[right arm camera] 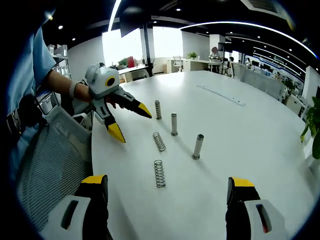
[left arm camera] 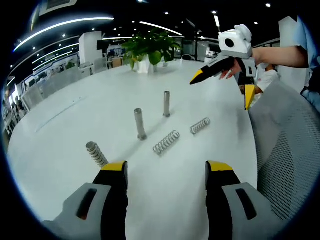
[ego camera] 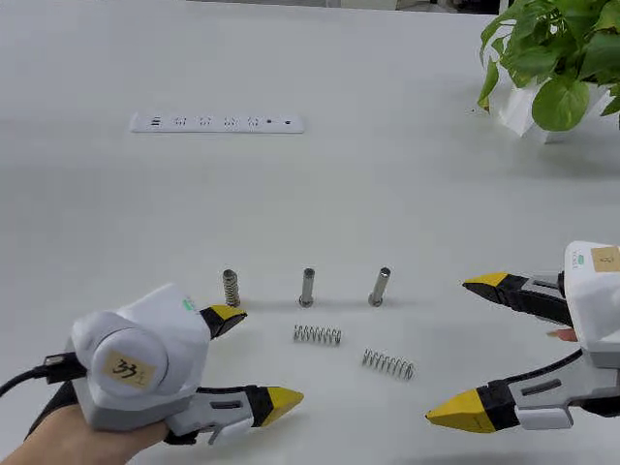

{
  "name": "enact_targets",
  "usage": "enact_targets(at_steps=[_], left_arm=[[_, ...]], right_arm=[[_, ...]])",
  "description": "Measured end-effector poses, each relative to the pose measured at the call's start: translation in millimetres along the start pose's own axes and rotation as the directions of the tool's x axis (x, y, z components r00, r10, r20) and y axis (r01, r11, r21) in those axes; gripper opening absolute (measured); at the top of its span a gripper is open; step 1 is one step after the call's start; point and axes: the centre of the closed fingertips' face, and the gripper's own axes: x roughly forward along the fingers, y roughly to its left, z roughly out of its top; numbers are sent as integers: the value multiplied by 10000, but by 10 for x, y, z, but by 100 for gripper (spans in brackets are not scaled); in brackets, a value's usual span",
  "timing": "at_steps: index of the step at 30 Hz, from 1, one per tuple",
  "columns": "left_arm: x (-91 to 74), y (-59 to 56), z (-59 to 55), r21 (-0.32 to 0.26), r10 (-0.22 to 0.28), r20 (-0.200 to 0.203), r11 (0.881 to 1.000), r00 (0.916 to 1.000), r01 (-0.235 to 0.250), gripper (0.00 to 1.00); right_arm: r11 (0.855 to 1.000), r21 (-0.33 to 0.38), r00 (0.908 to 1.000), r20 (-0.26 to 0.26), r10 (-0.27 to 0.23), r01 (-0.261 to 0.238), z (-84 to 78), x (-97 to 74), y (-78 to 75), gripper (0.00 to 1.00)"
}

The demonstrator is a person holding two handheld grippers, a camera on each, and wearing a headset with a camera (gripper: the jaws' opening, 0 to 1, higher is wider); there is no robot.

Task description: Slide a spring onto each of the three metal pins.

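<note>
Three metal pins stand in a row on the white table. The left pin [ego camera: 231,287] carries a spring around it. The middle pin [ego camera: 307,287] and the right pin [ego camera: 379,286] are bare. Two loose springs lie in front of them, one [ego camera: 317,335] below the middle pin and one [ego camera: 387,363] further right. My left gripper [ego camera: 254,355] is open at the lower left, empty, close to the sprung pin [left arm camera: 96,153]. At the lower right my right gripper [ego camera: 463,347] is open and empty, with the nearer spring [right arm camera: 159,173] ahead of it.
A white power strip [ego camera: 217,123] lies at the back of the table. A potted plant [ego camera: 552,63] stands at the far right corner. A mesh chair back [left arm camera: 287,150] sits by the table edge.
</note>
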Motion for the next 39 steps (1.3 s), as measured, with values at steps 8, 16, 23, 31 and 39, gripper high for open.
enact_targets(at_steps=[8, 16, 23, 31, 39], left_arm=[[223, 16, -24, 403, -298, -282, 9987, 9992, 309, 54], [336, 19, 7, 465, -368, -273, 9982, 9989, 380, 44], [401, 4, 52, 646, -576, -380, 9961, 9976, 599, 38], [445, -13, 64, 1005, -869, -911, 9903, 9920, 960, 28], [460, -16, 65, 1066, -927, -1535, 9882, 9838, 1098, 24]], right_arm=[[9995, 310, 10000, -24, -64, 64, -108, -53, 19, 99], [9973, 692, 9997, 26, -257, 255, -202, -116, 66, 99], [9958, 849, 9994, -22, -347, 348, -263, -150, 96, 99], [9944, 982, 9992, 0, -402, 400, -297, -165, 123, 99], [9931, 1120, 9994, 3, -358, 356, -338, -139, 158, 99]])
